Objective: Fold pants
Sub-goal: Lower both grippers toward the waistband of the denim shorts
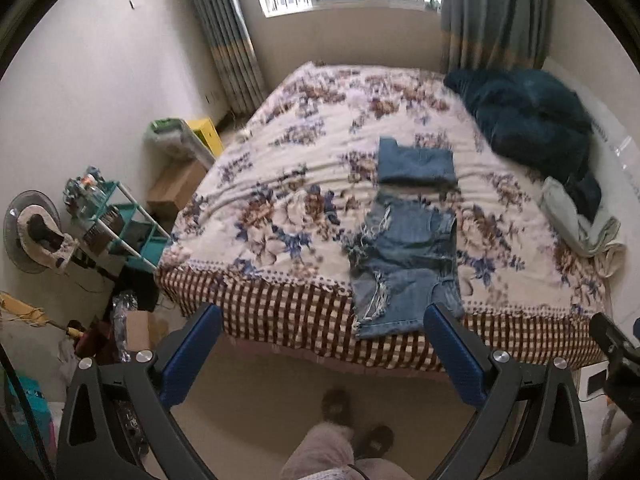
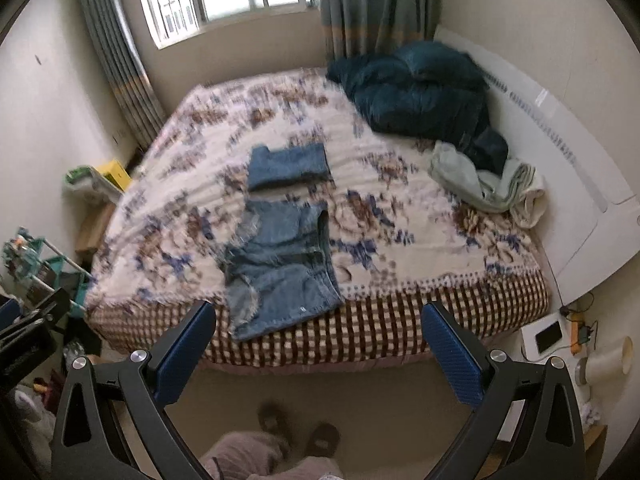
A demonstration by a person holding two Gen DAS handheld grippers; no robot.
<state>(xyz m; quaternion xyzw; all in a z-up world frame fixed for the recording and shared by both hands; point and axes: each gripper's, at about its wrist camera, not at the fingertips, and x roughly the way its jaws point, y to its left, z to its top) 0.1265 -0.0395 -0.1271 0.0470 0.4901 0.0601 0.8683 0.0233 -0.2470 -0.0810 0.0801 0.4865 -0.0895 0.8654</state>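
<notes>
We hold the left gripper (image 1: 322, 326) and the right gripper (image 2: 318, 322) wide apart and empty above the floor, their blue ribbed pads short of the bed (image 1: 280, 320). Just ahead, between the fingers of each, the shorts (image 1: 404, 264) lie flat at the bed's near edge: faded denim with frayed, ripped hems, one end hanging over the checked border. Beyond them lies a folded denim piece (image 1: 416, 166), a neat rectangle on the fuzzy floral blanket (image 1: 288, 168), with a rumpled teal quilt (image 1: 532, 120) farther to the right.
</notes>
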